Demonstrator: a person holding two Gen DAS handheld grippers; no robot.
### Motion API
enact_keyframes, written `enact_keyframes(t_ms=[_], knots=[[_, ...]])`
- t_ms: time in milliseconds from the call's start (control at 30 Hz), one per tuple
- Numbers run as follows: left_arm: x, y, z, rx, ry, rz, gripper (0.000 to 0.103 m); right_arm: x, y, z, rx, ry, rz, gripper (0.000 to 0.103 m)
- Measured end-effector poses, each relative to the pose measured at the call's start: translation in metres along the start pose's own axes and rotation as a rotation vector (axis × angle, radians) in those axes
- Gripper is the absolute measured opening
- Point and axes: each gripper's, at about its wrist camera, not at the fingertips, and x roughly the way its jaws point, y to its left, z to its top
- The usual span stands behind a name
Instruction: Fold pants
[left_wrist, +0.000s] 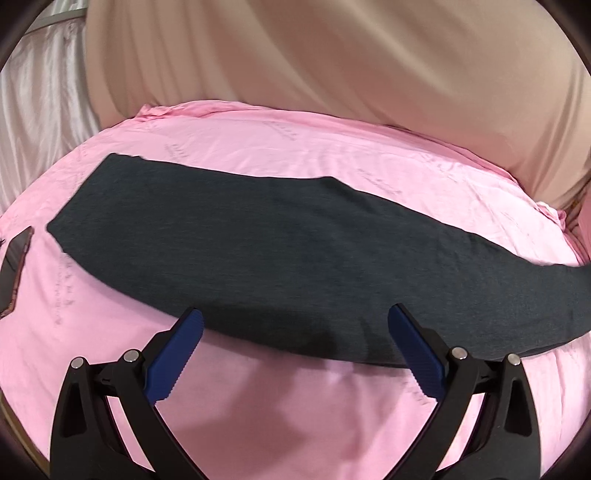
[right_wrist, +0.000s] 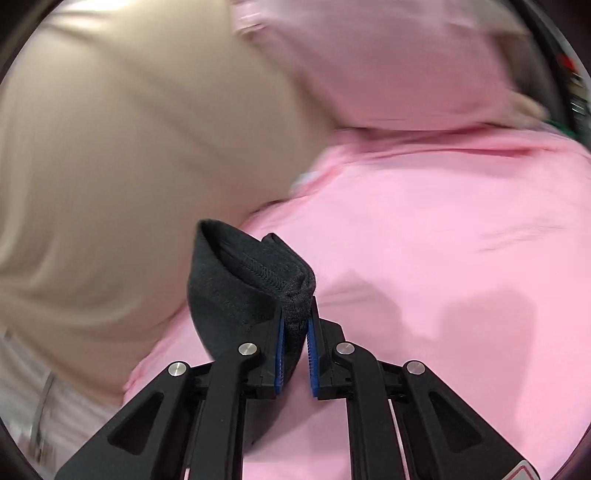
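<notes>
Right wrist view: dark pants (right_wrist: 251, 280), bunched hem clamped between the nearly closed blue pads of the right gripper (right_wrist: 295, 321), lifted above the pink sheet (right_wrist: 443, 240). Left wrist view: pants laid long just ahead of the left gripper (left_wrist: 295, 325), jaws wide apart, empty, angled downward; phone (left_wrist: 14, 273) far left.
</notes>
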Motion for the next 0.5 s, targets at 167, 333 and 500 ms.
enact_keyframes(t_ms=[167, 333, 500], knots=[[0.008, -0.034, -0.001, 0.028, 0.017, 0.008, 0.098, 0.027, -0.054, -0.013, 0.063, 0.099, -0.025, 0.007], [0.013, -0.047, -0.004, 0.058, 0.033, 0.013, 0.098, 0.027, -0.046, -0.011, 0.065, 0.102, -0.06, 0.008], [0.01, -0.033, -0.005, 0.023, 0.042, -0.004, 0.098, 0.021, 0.092, -0.023, -0.159, 0.04, 0.068, 0.009]])
